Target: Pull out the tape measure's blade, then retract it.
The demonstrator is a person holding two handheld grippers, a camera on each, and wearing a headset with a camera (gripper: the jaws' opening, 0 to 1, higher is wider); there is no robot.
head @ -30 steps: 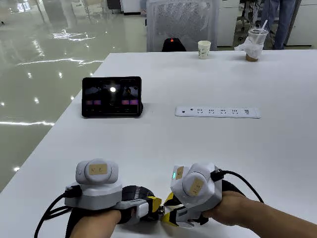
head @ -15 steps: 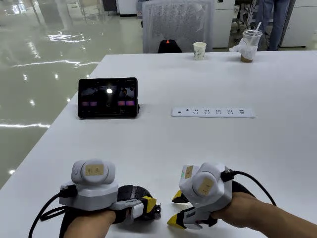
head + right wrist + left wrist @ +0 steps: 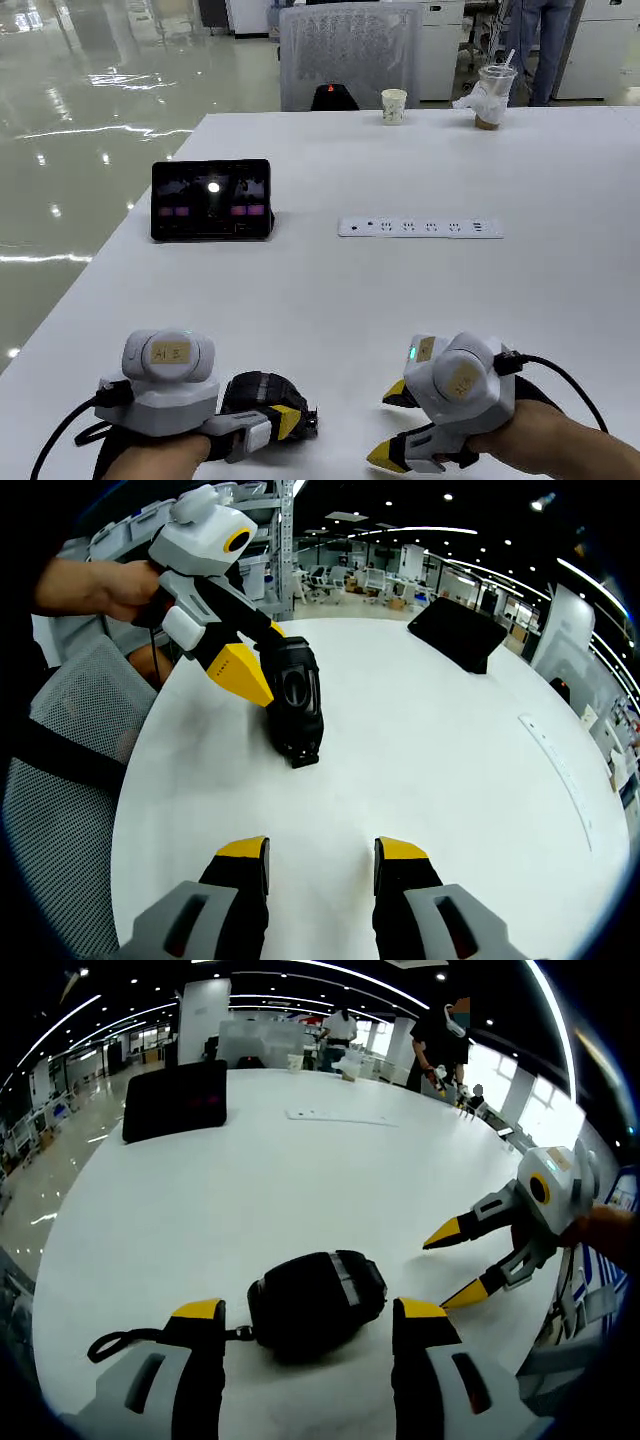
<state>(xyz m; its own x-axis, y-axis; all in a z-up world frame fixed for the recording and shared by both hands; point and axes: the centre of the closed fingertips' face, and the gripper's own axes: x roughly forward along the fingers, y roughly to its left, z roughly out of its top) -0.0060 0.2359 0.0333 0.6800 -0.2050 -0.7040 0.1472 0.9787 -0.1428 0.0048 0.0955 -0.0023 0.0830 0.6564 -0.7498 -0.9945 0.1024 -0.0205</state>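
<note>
matt black rubbery tape measure (image 3: 318, 1300), smooth white table (image 3: 400, 290), glossy tablet screen (image 3: 211, 198), shiny polished floor (image 3: 80, 120)

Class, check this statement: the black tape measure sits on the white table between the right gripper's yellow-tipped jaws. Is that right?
Wrong gripper. The black tape measure sits on the white table between the left gripper's yellow-tipped jaws, as the left gripper view shows.

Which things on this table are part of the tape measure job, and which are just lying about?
Job: tape measure, left gripper, right gripper.
Lying about: tablet, power strip, paper cup, plastic cup, chair.
</note>
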